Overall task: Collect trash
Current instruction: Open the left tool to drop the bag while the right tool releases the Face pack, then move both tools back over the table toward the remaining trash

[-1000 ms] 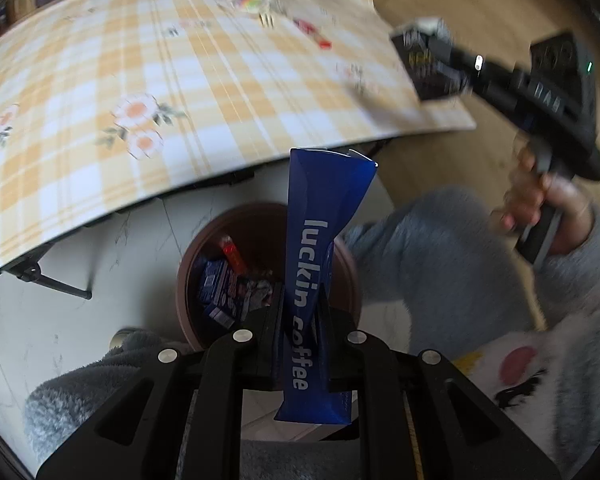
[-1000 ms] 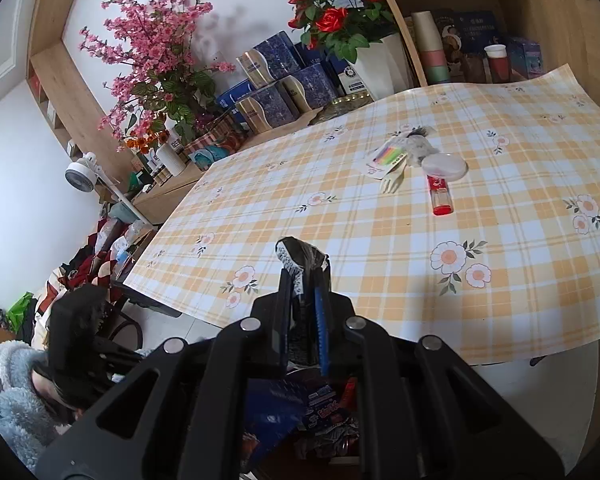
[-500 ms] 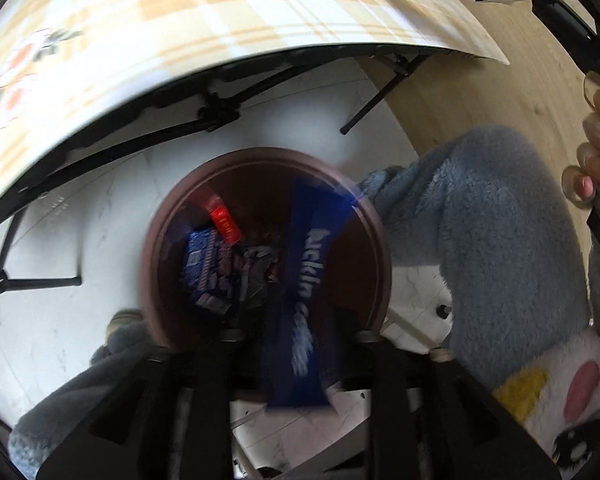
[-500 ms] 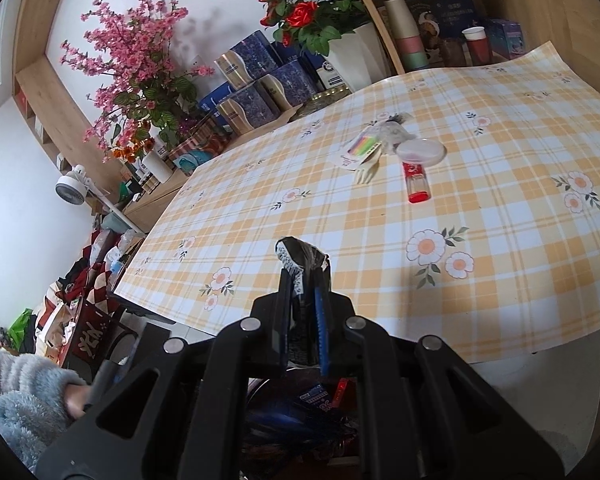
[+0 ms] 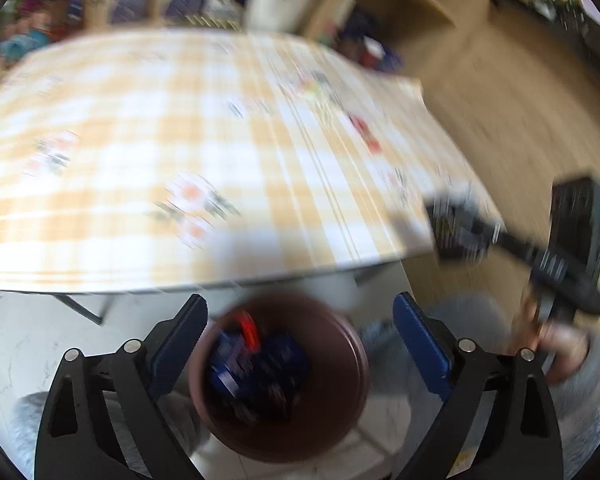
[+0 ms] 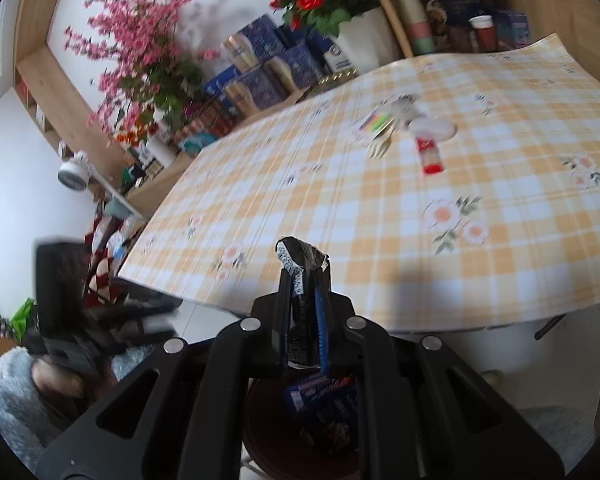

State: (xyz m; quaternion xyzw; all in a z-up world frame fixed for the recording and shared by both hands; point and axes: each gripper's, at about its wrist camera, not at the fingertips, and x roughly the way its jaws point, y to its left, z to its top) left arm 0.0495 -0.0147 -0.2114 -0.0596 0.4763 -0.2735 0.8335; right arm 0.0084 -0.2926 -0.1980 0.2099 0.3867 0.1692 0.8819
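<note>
Dropping is the step in hand: the left gripper (image 5: 300,336) has just been opening, its jaws now stand wide with nothing between them, right above the brown bin (image 5: 280,376), where blue wrappers (image 5: 260,364) already lie. The right gripper (image 6: 305,312) is clamped on a crumpled dark wrapper (image 6: 300,264), also over the bin; it likely needs only to release. More litter (image 6: 404,128) lies on the checked tablecloth (image 6: 380,208) beyond the bin, with flowers and shelves behind.
</note>
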